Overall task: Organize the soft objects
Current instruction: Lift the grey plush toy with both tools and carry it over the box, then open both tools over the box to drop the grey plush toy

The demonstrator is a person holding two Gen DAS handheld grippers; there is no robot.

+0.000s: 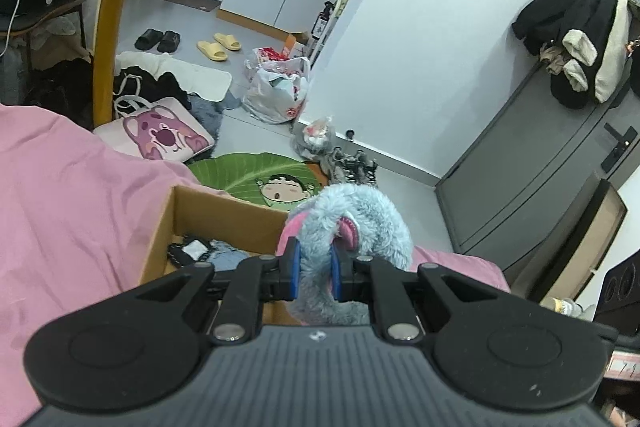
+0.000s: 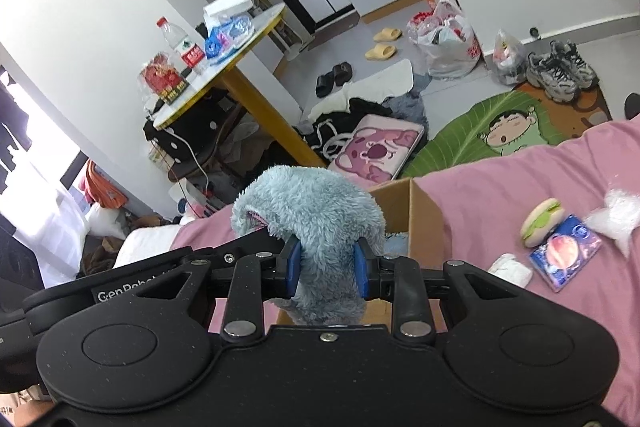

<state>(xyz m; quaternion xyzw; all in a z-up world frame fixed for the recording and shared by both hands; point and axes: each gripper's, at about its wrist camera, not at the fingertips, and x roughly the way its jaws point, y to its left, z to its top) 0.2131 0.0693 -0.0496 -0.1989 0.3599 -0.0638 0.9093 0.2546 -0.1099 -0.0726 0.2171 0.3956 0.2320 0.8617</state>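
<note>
Both the left gripper and right gripper have jaws clamped on the fluffy blue plush, which bulges toward 12 o'clock; the open cardboard box sits just below, its rim at 10 o'clock on the pink bed.

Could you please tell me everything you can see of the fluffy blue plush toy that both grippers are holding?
The plush toy is shaggy light blue-grey fleece with pink patches that look like ear linings. It is soft, bunched and arched over. The left gripper and right gripper each pinch it between blue fingers, holding it above the open cardboard box on the pink bedsheet. Its face is hidden.
</note>
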